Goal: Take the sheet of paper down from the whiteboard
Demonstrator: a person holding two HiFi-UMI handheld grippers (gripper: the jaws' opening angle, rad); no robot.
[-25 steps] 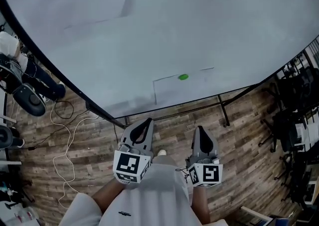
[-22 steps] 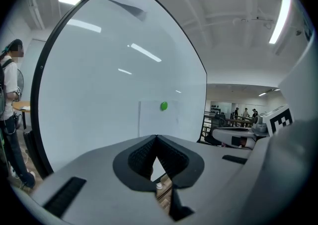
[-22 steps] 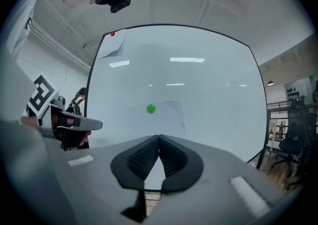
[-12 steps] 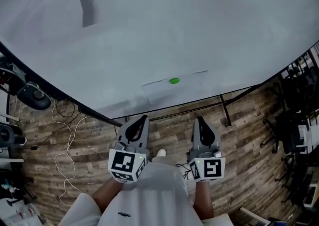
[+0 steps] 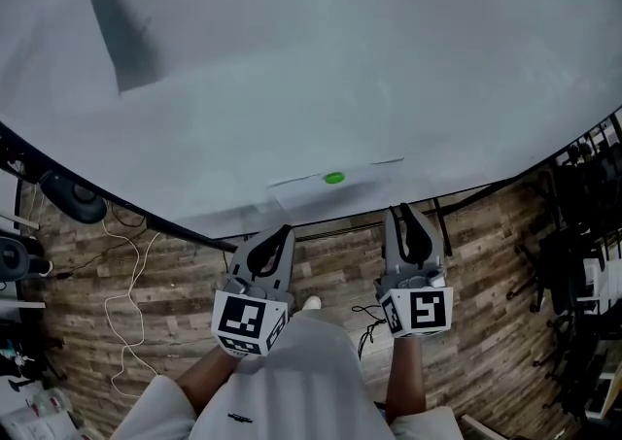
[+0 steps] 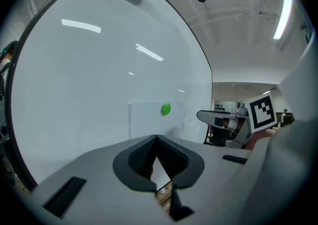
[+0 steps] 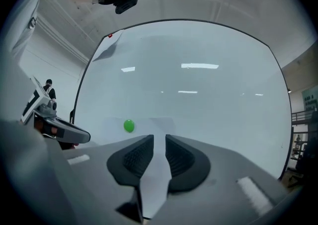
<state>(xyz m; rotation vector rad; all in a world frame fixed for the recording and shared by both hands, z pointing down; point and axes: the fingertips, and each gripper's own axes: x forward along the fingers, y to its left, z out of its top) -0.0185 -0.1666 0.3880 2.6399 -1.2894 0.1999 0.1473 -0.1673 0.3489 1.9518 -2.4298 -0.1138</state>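
Note:
A white sheet of paper (image 5: 340, 186) hangs low on the whiteboard (image 5: 321, 69), pinned by a green magnet (image 5: 333, 178). In the left gripper view the paper (image 6: 149, 117) and magnet (image 6: 166, 109) lie straight ahead, a short way off. My left gripper (image 5: 284, 232) is shut and empty, below the board's lower edge. My right gripper (image 5: 405, 209) reaches up near the paper's lower right corner, jaws opening with nothing between them. Through its gap (image 7: 159, 139) the paper (image 7: 149, 125) shows, with the magnet (image 7: 128, 125) to the left.
A second sheet (image 5: 117, 30) hangs at the board's top left under a red magnet (image 7: 110, 36). The board's stand legs (image 5: 442, 224) cross the wooden floor. Cables (image 5: 131, 283) and chairs (image 5: 68, 197) lie left; dark equipment (image 5: 583, 234) stands right.
Both grippers have come closer to the board's lower edge. The right one rose further toward the paper, and its jaws have parted. The left one stayed shut.

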